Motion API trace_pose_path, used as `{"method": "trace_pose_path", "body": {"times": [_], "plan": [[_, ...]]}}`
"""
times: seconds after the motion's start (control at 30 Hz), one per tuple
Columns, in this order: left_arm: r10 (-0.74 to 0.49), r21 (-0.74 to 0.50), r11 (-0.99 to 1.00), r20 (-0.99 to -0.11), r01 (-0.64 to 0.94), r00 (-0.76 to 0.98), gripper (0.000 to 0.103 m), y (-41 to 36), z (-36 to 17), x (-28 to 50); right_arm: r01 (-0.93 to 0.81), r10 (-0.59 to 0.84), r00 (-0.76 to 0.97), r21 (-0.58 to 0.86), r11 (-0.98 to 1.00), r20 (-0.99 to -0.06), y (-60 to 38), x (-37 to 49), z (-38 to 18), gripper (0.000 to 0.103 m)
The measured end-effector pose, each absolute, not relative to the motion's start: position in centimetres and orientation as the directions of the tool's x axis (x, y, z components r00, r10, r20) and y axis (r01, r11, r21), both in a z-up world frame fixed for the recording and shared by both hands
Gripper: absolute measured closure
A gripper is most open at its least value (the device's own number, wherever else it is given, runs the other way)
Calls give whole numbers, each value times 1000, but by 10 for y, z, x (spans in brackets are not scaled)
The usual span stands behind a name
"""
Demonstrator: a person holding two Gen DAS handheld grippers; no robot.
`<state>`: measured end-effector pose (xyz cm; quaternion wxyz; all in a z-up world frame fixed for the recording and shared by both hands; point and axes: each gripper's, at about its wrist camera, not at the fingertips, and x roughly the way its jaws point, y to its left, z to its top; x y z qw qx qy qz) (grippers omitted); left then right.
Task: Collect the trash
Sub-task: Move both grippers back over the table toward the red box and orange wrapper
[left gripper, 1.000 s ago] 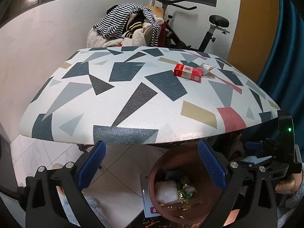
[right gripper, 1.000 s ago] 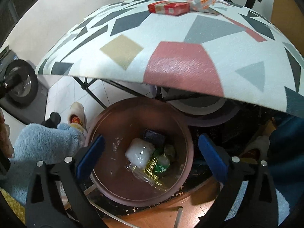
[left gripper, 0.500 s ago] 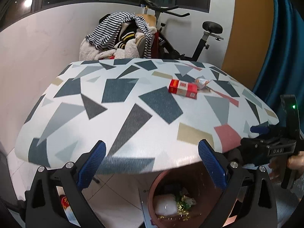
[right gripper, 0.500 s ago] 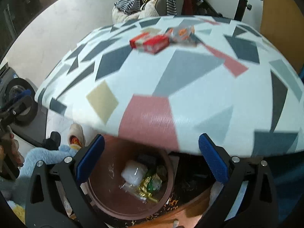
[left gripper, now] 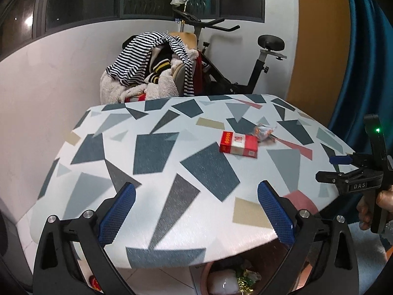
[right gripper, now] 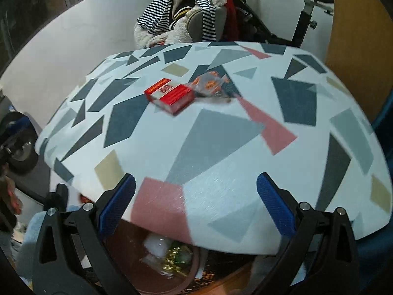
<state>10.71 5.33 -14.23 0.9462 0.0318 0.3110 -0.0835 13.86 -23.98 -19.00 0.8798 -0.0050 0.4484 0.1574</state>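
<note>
A red cigarette box [left gripper: 238, 144] lies on the patterned table [left gripper: 157, 196], with a crumpled clear and orange wrapper [left gripper: 264, 131] just behind it. Both also show in the right wrist view, the box [right gripper: 169, 94] and the wrapper [right gripper: 208, 84]. A brown bin [right gripper: 157, 280] with trash in it stands under the table's near edge; it also shows in the left wrist view [left gripper: 206, 276]. My left gripper [left gripper: 195, 211] is open and empty above the table's near edge. My right gripper [right gripper: 195, 206] is open and empty, also seen from the side [left gripper: 353, 172].
A chair piled with striped clothes [left gripper: 149, 66] and an exercise bike [left gripper: 245, 73] stand behind the table. A blue curtain [left gripper: 368, 73] hangs at the right. A light blue slipper [right gripper: 32, 231] is on the floor by the bin.
Both grippers have risen from the bin below the table edge to above the tabletop, and the red box and wrapper now lie ahead of them. Both stayed open.
</note>
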Motion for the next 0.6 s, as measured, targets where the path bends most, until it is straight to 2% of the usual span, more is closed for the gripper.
{"method": "trace_pose_path", "body": {"times": [0.2,0.4,0.6], "plan": [[-141,18,982,-585,187,798,6,55,-135,126,-272,251,553,112,956,-795,-240,162,-182,6],[-160,4,980,-581,199,798,6,60,-136,149,-263,305,566,183,947,-766,-252,196,-178,6],[-175,-38,980,-616,193,768,6,66,-153,178,-256,306,580,188,948,-755,-241,243,-181,6]]}}
